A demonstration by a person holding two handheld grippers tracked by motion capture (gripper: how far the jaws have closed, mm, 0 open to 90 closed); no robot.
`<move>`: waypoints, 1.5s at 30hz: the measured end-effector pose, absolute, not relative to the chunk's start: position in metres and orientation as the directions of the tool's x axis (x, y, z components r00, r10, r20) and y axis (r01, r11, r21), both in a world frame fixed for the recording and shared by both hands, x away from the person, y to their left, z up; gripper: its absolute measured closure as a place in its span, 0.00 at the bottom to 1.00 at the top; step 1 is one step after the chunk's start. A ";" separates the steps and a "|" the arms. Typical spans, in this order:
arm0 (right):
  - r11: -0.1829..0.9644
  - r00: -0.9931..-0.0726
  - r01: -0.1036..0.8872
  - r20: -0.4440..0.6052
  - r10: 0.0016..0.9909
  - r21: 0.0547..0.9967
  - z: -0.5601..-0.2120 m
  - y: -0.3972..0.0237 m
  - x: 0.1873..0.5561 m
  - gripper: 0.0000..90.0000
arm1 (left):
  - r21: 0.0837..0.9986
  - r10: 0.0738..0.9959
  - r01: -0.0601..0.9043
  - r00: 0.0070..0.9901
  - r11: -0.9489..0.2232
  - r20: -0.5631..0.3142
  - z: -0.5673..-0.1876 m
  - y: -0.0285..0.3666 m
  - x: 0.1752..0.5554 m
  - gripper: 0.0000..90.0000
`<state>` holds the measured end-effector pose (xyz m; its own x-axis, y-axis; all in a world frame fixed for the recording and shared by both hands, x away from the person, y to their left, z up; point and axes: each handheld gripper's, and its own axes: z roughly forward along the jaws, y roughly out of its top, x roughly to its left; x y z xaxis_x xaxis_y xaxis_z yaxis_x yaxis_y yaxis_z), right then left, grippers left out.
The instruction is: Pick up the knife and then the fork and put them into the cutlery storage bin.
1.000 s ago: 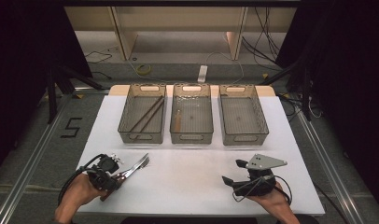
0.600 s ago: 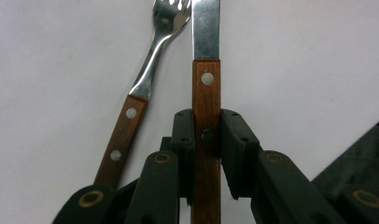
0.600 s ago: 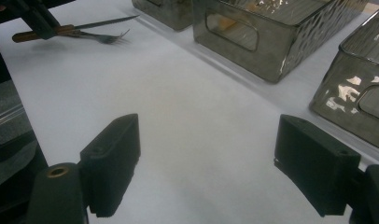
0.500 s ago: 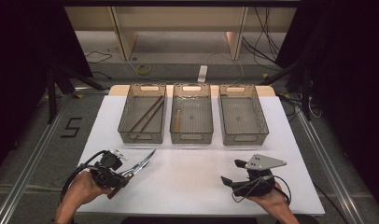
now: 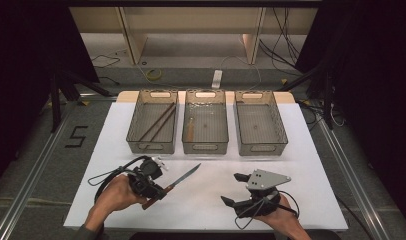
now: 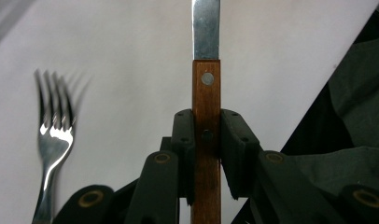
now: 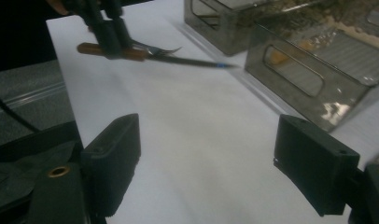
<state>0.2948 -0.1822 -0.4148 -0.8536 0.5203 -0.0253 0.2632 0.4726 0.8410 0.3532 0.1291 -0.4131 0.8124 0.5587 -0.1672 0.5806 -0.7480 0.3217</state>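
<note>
**Knife clamped by its handle, clear of the table, bins ahead**

The left gripper (image 5: 152, 186) is closed on a table knife with a brown wooden handle and a bright steel blade (image 5: 177, 181). In the left gripper view its two black pads press the flat sides of the handle (image 6: 206, 140) below the upper rivet, so the blade runs straight out ahead of the jaws. Gripping the handle rather than the blade gives the pads a thick, square-sided piece to bite on, and it leaves the blade end free to go first into a container. From the high view the blade points forward and to the right of that gripper, toward three clear plastic bins (image 5: 205, 129) standing in a row well ahead of it.

A shiny steel fork (image 6: 52, 140) lies on the white table cover (image 5: 301, 165) just to the left of the held knife, apart from it and blurred in that view.

The right gripper (image 5: 236, 189) has its jaws wide apart with nothing between them; it sits near the table's front edge, well to the right of the left gripper, its pads facing across toward the knife. It looks parked out of the way, judging by its empty jaws.

The bin directly ahead of the left gripper holds two dark wooden chopsticks (image 5: 158, 122); the middle bin holds another wooden-handled piece (image 5: 190, 131), which suggests sorting by kind, with the knife probably bound for that middle bin.
</note>
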 end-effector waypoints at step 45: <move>0.814 -0.830 -0.221 -0.542 0.132 0.537 -0.444 -0.110 0.276 0.53 | 0.259 0.333 0.372 0.925 -0.891 -0.184 -0.404 0.040 0.350 0.84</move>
